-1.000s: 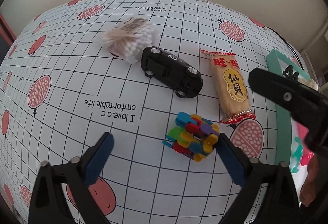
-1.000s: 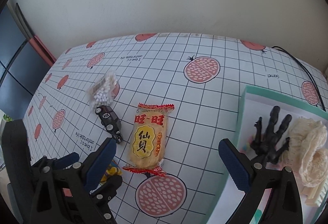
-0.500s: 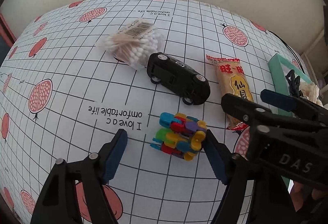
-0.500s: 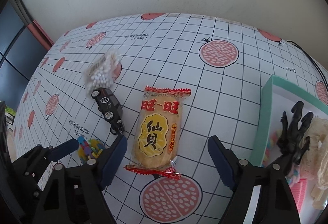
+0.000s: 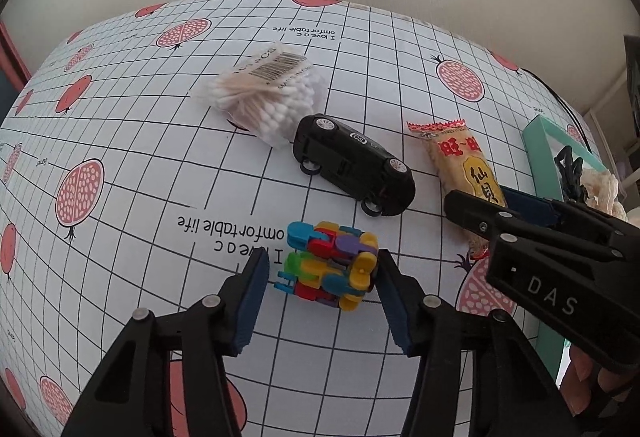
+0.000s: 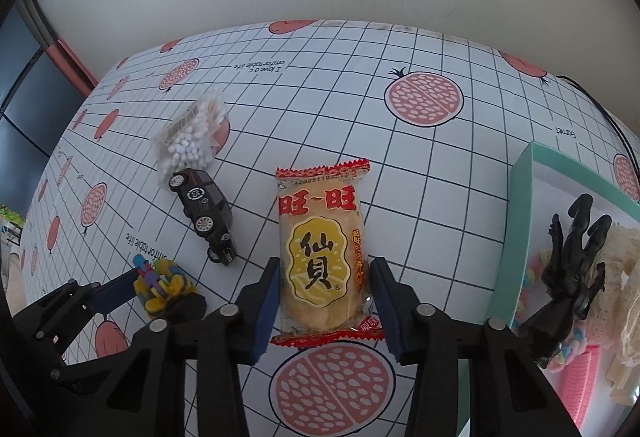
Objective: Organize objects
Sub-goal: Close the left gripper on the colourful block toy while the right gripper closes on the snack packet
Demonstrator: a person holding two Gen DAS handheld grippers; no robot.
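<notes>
I hold my left claw (image 5: 320, 277) low over the worktop (image 5: 132, 237), pointing forward and a little down, and its two blue pads (image 5: 251, 301) stand on either side of the colourful block toy (image 5: 330, 264). The right pad seems to touch the yellow end of the toy, while a thin gap shows at the left pad, so the claw is released and not yet clamped on it. The toy lies on the checked cloth, just in front of the black toy car (image 5: 354, 165), which lies on its side, and beyond the car is the bag of cotton swabs (image 5: 266, 97). My right claw (image 6: 326, 307) comes in at a similar low angle, close beside the left one, so that its black body crosses the right part of the left wrist view. Its pads (image 6: 266, 301) stand on both sides of the lower half of the rice cracker packet (image 6: 322, 253), very near to the wrapper, but I see small gaps, so this claw is also released. The packet lies flat, with its lower end over a pomegranate print. At the right is the teal tray (image 6: 518, 221), which holds a black hand-shaped toy (image 6: 568, 277), some cream lace and a pink thing.
</notes>
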